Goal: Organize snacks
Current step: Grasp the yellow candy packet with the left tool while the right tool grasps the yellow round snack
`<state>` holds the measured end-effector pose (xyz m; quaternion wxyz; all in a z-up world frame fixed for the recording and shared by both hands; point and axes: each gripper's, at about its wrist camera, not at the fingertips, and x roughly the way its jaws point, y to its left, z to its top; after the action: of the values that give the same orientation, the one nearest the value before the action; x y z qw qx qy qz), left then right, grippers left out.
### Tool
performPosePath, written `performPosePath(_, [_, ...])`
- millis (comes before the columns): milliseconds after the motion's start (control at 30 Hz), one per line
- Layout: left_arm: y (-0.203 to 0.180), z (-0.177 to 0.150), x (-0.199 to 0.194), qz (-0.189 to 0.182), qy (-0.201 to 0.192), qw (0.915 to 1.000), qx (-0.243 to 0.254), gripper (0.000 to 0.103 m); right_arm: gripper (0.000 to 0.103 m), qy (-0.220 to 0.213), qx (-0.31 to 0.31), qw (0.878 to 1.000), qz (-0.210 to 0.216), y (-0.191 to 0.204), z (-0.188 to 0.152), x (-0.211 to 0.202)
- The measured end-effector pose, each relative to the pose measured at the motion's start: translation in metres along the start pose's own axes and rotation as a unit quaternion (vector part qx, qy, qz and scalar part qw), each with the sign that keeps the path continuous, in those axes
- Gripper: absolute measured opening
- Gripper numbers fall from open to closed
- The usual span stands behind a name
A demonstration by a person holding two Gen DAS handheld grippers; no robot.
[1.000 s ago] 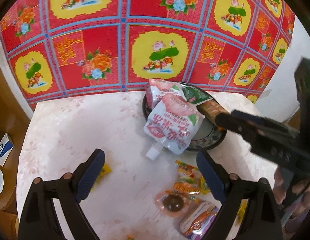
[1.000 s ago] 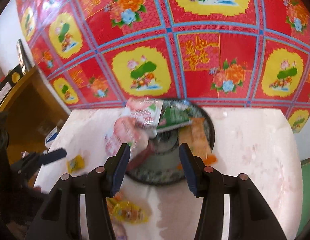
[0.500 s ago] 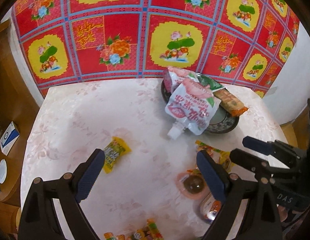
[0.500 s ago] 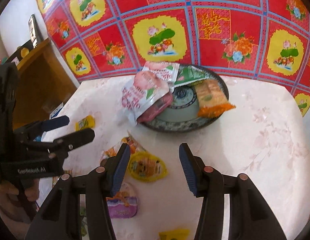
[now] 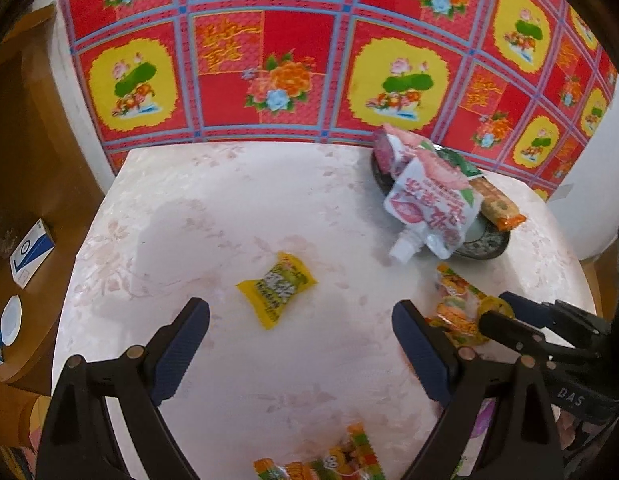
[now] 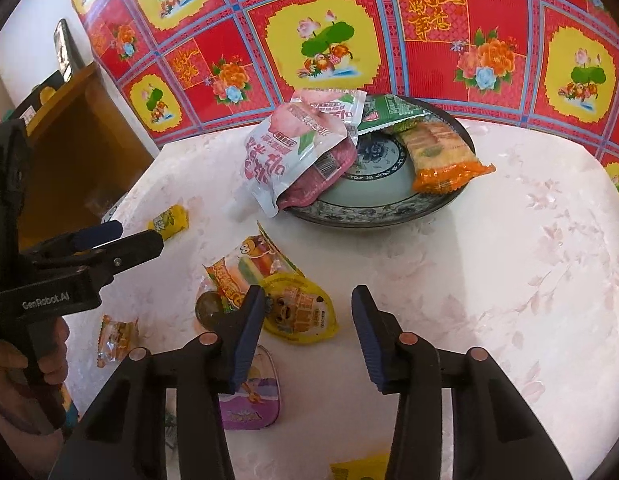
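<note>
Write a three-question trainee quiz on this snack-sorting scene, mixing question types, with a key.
1. True or false: the orange cracker pack lies on the plate.
2. Which snack lies nearest ahead of the left gripper? A) yellow candy packet B) purple jelly cup C) green packet
3. Fill in: the right gripper hovers over the yellow-lidded ____ cup.

Key: 1 true. 2 A. 3 jelly. The right gripper's jaws have just been closing, with nothing gripped between them.
</note>
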<state>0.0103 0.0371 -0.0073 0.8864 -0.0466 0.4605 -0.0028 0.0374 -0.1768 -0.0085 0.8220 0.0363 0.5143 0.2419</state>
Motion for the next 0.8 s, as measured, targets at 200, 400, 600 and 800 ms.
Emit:
performPosePath(200, [0.004, -0.001, 0.002, 0.009, 0.001, 1.0000, 0.000, 0.095, 0.040, -0.004, -0.006, 1.000, 0.004, 0.002, 0.000, -0.001])
performPosePath(400, [0.007, -0.002, 0.006, 0.021, 0.000, 0.9998, 0.001, 0.095, 0.040, 0.003, -0.003, 1.000, 0.013, 0.000, 0.000, 0.001])
performPosePath(600, [0.017, -0.003, 0.012, 0.018, 0.003, 0.9997, -0.016, 0.085, 0.040, 0.001, -0.017, 1.000, 0.004, 0.003, -0.003, 0.002])
performPosePath(800, [0.020, -0.001, 0.018, 0.007, 0.000, 0.9998, -0.016, 0.076, 0.040, -0.004, -0.022, 1.000, -0.001, 0.005, -0.004, 0.002])
